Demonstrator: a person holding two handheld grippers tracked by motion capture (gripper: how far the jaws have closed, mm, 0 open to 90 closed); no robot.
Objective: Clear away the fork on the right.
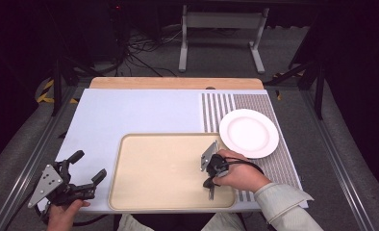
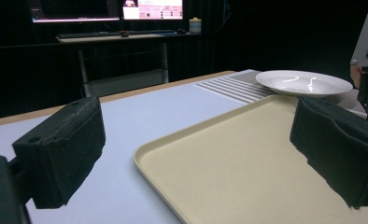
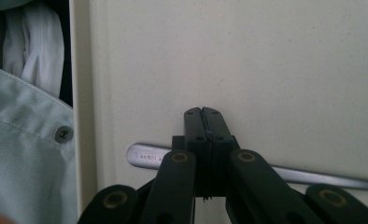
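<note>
Two grippers are at work over a beige tray [image 1: 163, 168]. At the tray's near right corner the right gripper [image 3: 203, 114] has its jaws pressed tight together on a metal utensil handle [image 3: 147, 156] – it lies just above the tray. Left of the tray, the left gripper [image 1: 87, 166] holds its jaws wide apart, empty. Farther right sits a white plate [image 1: 248, 133].

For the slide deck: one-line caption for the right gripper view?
Right gripper shut on a metal utensil handle above the beige tray.
</note>
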